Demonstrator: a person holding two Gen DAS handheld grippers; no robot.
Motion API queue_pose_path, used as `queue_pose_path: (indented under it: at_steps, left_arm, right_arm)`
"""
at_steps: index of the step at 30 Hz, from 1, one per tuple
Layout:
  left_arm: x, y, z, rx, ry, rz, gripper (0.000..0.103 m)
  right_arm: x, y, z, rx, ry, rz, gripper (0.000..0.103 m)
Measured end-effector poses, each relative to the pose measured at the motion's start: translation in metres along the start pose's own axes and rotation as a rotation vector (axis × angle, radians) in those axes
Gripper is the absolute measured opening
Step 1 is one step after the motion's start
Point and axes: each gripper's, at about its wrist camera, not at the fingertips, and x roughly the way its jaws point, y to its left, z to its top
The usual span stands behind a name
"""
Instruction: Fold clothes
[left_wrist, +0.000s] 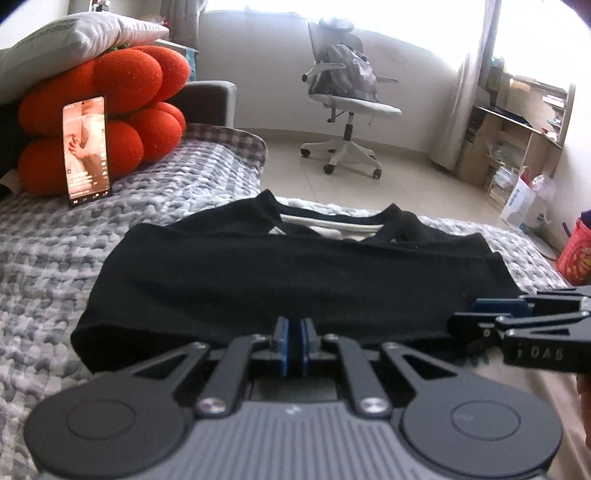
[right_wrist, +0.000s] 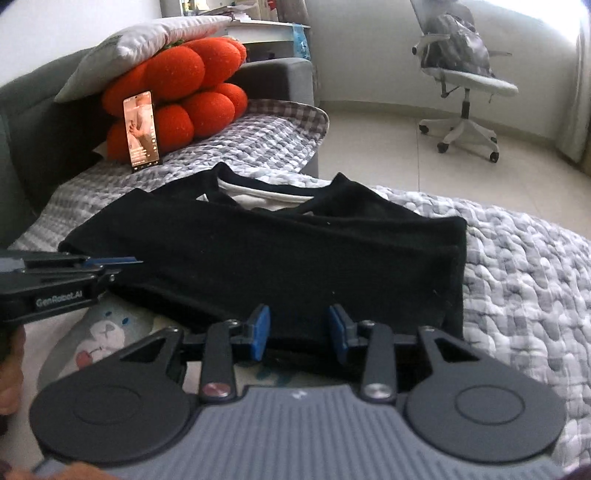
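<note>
The black garment (right_wrist: 266, 254) lies folded into a wide band across the middle of both views, on the grey quilted bed (right_wrist: 524, 266), neckline toward the top of the frame. The right claw (right_wrist: 300, 330) sits at its lower edge, jaws parted and empty, probably just letting go. The left claw (left_wrist: 294, 345) is clenched at the lower edge; whether cloth is pinched, I cannot tell. A phone (left_wrist: 87, 150) leans on the red cushion (left_wrist: 122, 110), upper left.
</note>
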Motion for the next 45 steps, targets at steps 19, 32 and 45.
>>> queue_pose_path:
  at_steps: [19,32,45]
  left_arm:
    - [-0.030,-0.010,-0.013,-0.023,0.025,-0.003,0.023]
    - [-0.066,-0.003,-0.024,-0.216,0.081,-0.071,0.051]
    - [-0.125,0.033,-0.049,-0.314,0.180,-0.157,0.091]
  right_arm:
    - [-0.043,0.005,-0.014,0.109,0.069,0.100,0.048]
    - [-0.071,-0.001,-0.041,0.238,0.204,0.156,0.058]
    - [-0.114,-0.015,-0.067,0.329,0.231,0.180,0.066]
